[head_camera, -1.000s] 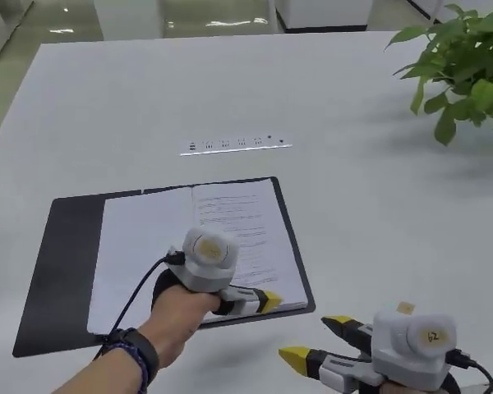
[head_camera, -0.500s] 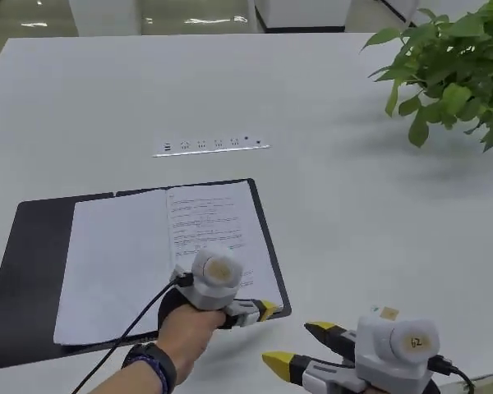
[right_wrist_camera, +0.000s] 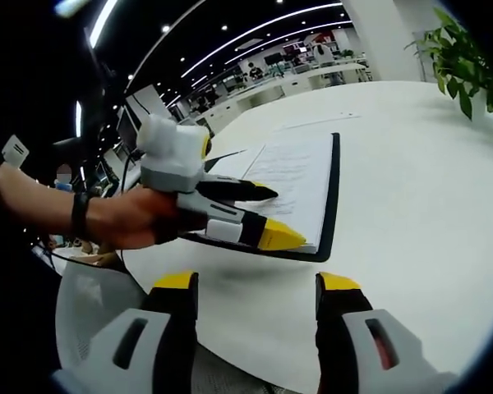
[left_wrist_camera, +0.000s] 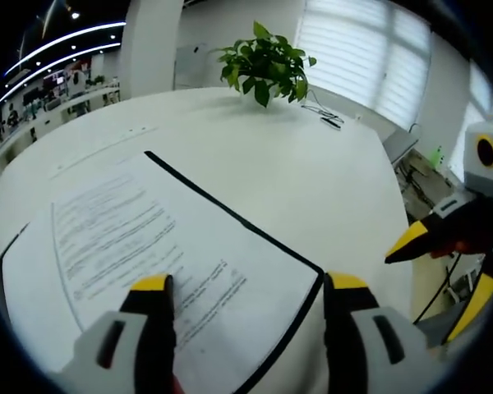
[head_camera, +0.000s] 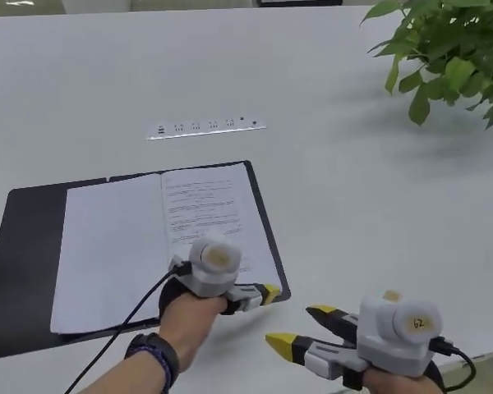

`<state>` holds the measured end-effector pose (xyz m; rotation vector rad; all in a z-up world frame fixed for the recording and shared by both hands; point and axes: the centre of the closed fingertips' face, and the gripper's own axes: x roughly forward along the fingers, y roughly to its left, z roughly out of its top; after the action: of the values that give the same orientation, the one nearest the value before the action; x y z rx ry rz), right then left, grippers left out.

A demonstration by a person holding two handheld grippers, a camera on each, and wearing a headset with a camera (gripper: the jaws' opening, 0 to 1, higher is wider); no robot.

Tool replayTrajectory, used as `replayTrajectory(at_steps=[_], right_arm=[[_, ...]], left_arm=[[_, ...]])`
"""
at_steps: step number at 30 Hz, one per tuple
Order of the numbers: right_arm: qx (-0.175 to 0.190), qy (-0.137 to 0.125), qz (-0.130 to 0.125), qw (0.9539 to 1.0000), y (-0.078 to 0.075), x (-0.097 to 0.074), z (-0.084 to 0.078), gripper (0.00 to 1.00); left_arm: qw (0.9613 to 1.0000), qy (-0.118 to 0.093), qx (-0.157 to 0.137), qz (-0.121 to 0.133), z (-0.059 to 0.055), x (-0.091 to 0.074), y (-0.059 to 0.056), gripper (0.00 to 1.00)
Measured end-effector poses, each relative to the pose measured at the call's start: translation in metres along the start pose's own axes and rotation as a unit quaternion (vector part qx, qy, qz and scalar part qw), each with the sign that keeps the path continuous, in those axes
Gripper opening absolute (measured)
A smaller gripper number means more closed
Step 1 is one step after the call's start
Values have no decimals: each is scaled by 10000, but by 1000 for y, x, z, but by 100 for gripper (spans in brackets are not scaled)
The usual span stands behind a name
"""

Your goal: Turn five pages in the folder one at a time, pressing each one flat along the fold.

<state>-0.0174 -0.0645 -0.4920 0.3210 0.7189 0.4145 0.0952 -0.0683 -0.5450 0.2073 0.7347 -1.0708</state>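
Jaws, left gripper: spread wide and holding nothing; in the left gripper view one jaw sits over the printed page and the other beyond the folder's edge, so they straddle the near right corner; whether either tip touches the paper cannot be told, as the hand covers that spot in the head view.
Jaws, right gripper: parted, nothing between them; yellow tips point left toward the folder's corner; the right gripper view shows bare table between them.
Folder: lies open and flat on the table, black cover showing on the left side and as a thin border at the right and near edges.
Blank page: left of the fold, lying flat, no print visible.
Printed page: right of the fold, flat, lines of text too small to read.
Gripper positions: left gripper over the folder's near right corner; right gripper just to its right, apart from the folder, near the front edge of the table.
Left wrist: dark wristband; black cable runs from the gripper back along the arm.
Table: white; socket strip set into it beyond the folder.
Plant: green leaves at the far right, well apart from the folder.
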Motion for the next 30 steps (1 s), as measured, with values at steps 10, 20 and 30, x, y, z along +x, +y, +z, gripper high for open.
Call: replayTrajectory(at_steps=[10,20,30], right_arm=[[0,77,21,10000,-5,6,0,54],[138,-175,31,9997,-17,21,23,51],[591,-745,133,9954,-39,53,72,46]], left_arm=[[9968,82,700,381,-7,2,5,64],[9965,32,737,393,-6,1,12,59],[9969,-46,716,311,-4,-2,18,50]])
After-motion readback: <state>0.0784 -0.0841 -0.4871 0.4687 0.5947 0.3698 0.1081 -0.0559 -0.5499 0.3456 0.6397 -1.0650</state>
